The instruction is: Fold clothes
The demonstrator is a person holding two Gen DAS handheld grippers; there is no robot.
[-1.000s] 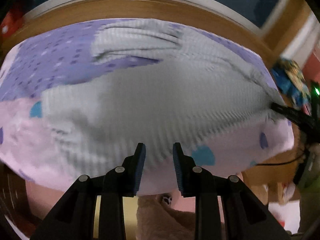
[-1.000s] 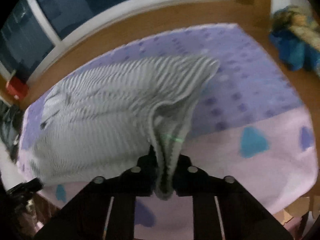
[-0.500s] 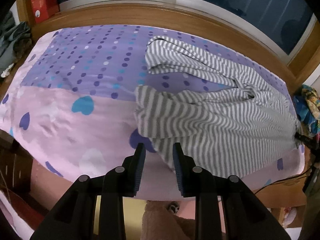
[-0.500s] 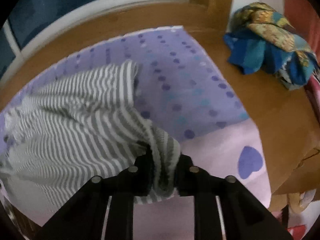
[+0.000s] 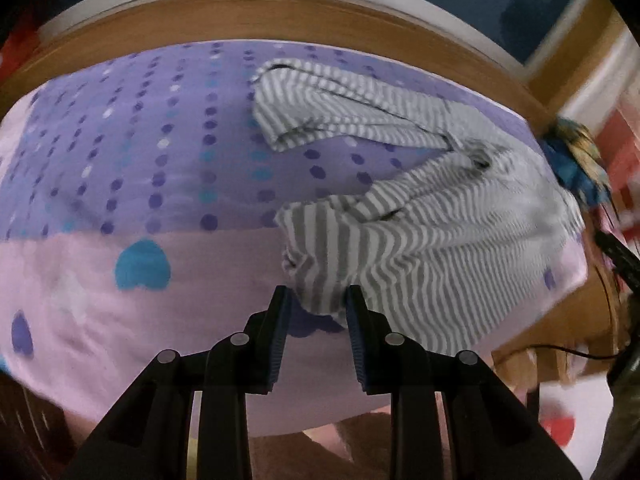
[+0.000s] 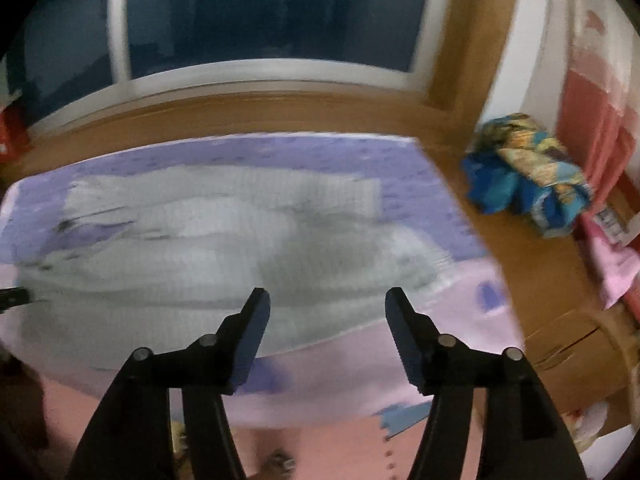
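my left gripper (image 5: 316, 304) has its jaws part spread, a corner of the grey striped garment (image 5: 420, 248) showing between the tips; can't tell if the pads actually press on it or just hover over it. my right gripper (image 6: 326, 320) has jaws opening wide, nothing between them, the garment lying beyond and below the tips, blurred in the right wrist view. garment sits bunched on the right part of the pink and purple dotted cloth (image 5: 120, 184), one folded sleeve or leg part further back near the wooden edge (image 5: 280, 12). far right, a crumpled blue and yellow fabric pile (image 6: 524, 168) on the wood surface, apart from the cloth. dark window (image 6: 260, 20) behind. no containers visible.
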